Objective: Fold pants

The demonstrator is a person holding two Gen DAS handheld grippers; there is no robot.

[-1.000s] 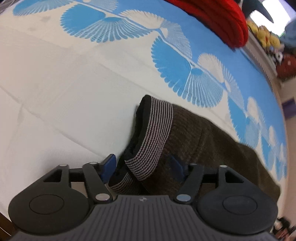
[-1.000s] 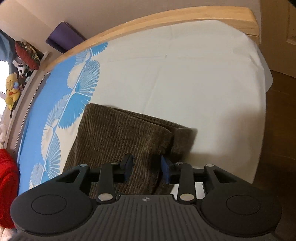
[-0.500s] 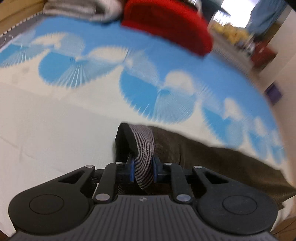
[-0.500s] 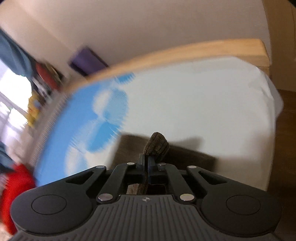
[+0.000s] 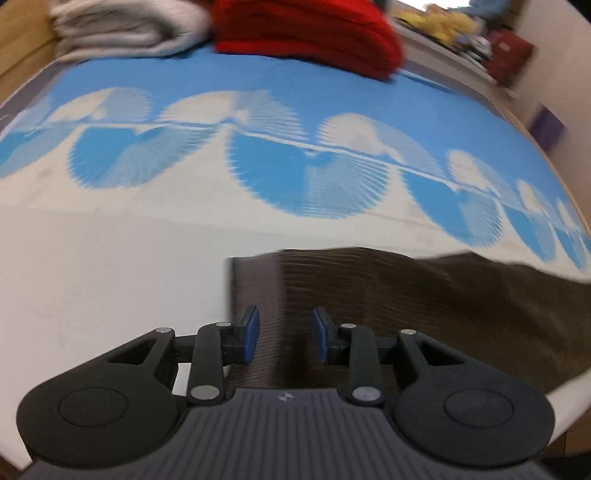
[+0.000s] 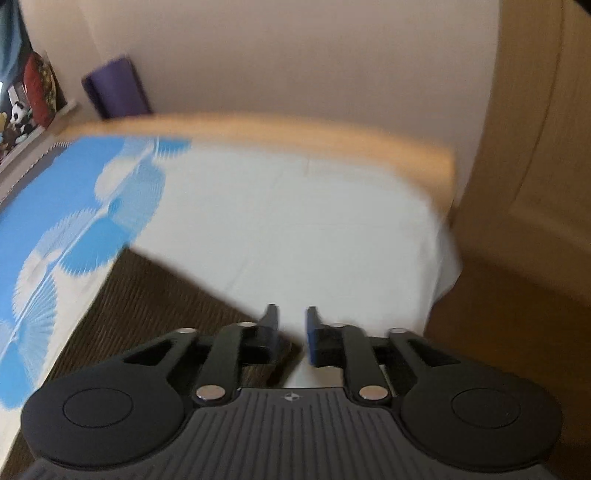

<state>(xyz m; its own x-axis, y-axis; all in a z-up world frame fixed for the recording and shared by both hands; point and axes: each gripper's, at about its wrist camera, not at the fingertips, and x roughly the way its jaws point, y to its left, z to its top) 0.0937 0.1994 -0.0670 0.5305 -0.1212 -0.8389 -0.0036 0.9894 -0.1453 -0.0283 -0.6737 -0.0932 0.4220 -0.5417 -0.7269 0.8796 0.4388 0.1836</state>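
The brown corduroy pants (image 5: 424, 295) lie flat on the bed, with their striped grey waistband (image 5: 255, 288) at the left end. My left gripper (image 5: 284, 338) is open just above the waistband and holds nothing. In the right wrist view the pants (image 6: 147, 310) lie at the lower left. My right gripper (image 6: 291, 332) is open over their near right corner, above the white sheet, and holds nothing.
The bed has a blue-and-white fan-pattern sheet (image 5: 295, 166). A red folded blanket (image 5: 306, 33) and a grey folded one (image 5: 125, 29) lie at its far side. A wooden footboard (image 6: 295, 129) and the bed's right edge (image 6: 439, 258) show in the right wrist view.
Both grippers were shut on the pants half a second ago, lifting them. Now both have opened and let go, and the pants lie flat on the bed.
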